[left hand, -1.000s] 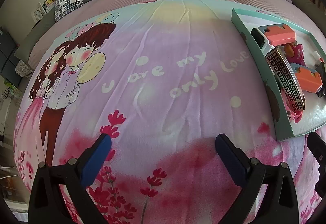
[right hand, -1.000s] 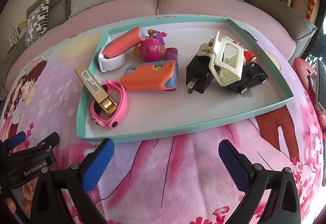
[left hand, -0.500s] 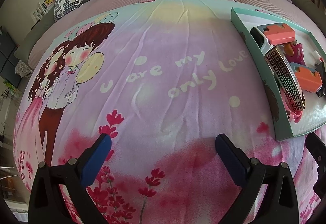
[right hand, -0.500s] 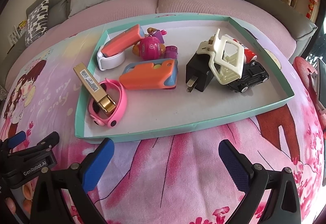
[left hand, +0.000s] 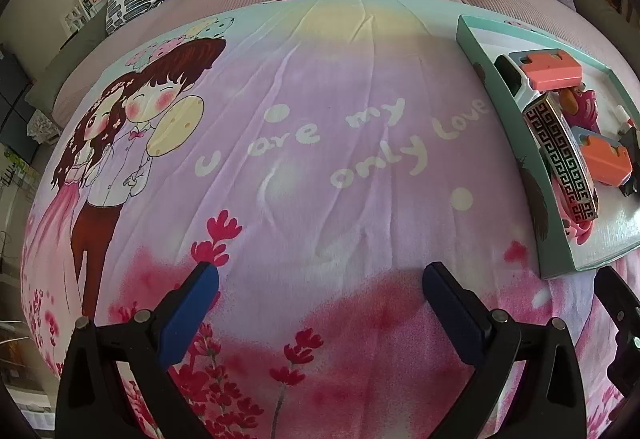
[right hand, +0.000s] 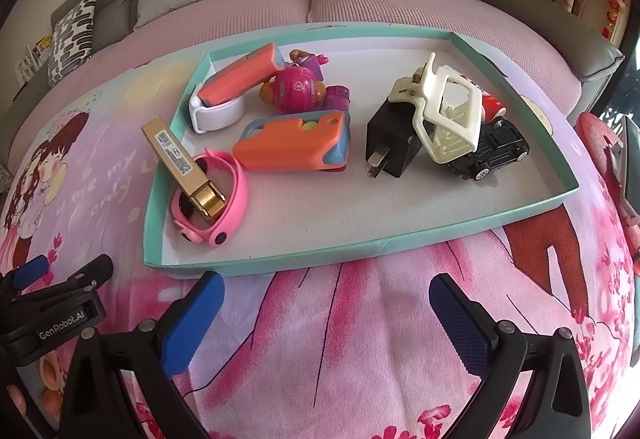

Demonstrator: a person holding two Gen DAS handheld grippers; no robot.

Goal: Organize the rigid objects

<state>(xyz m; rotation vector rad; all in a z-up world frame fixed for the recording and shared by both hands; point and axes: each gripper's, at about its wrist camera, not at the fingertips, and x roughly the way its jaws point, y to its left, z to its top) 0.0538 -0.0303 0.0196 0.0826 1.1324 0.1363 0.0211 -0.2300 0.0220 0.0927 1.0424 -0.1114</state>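
Beyond the spread right tongs, tray seemingly nearer.

Both tongs hang empty with blue pads spread wide: the left tongs and the right tongs, side by side.

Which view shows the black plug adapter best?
The right wrist view: the black plug adapter lies fully visible in the teal tray, prongs facing the camera. The left wrist view shows only a dark sliver at its right edge.
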